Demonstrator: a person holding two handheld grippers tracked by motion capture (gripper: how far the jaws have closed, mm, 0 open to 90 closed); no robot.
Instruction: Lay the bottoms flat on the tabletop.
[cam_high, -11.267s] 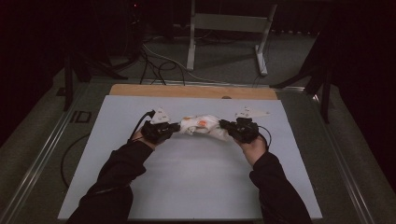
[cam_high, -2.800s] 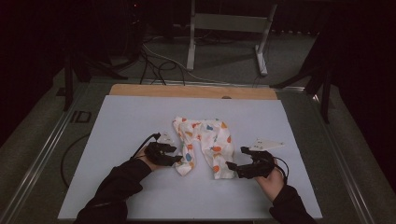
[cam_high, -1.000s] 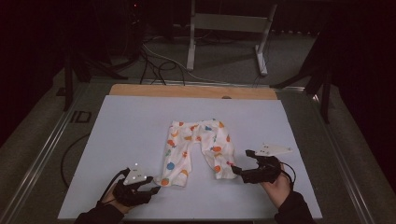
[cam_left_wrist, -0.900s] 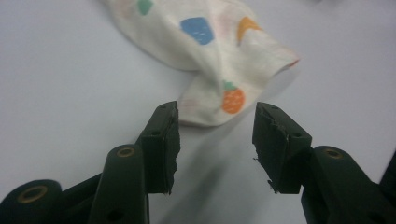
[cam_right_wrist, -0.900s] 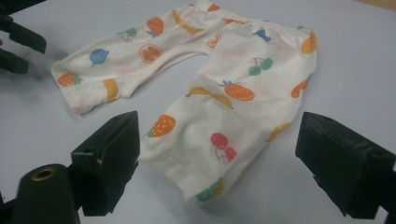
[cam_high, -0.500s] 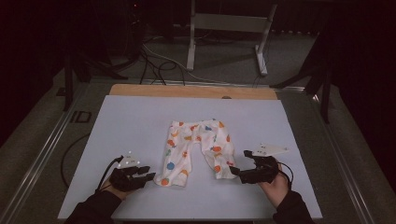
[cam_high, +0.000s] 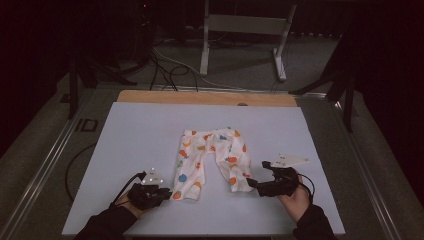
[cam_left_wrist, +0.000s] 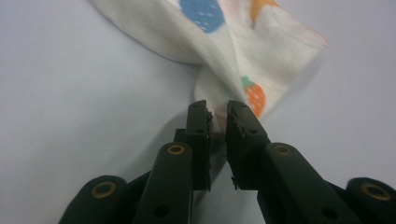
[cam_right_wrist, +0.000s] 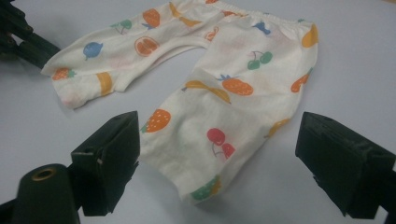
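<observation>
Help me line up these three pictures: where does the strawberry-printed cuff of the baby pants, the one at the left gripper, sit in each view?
High view: cuff low, left of centre, at the left gripper.
Left gripper view: cuff centre, just above the nearly closed jaws.
Right gripper view: cuff at the left edge.
Shared landmark: the orange strawberry print.

Soft, matt white cotton-like trousers with coloured fruit print (cam_high: 212, 161) (slightly creased) lie on the smooth, matt pale desk (cam_high: 130, 135), wooden-edged at its far side.

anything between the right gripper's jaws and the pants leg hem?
No. In the right gripper view the right gripper stands open, its jaws either side of the hem of the baby pants, with bare white table in between.
</observation>
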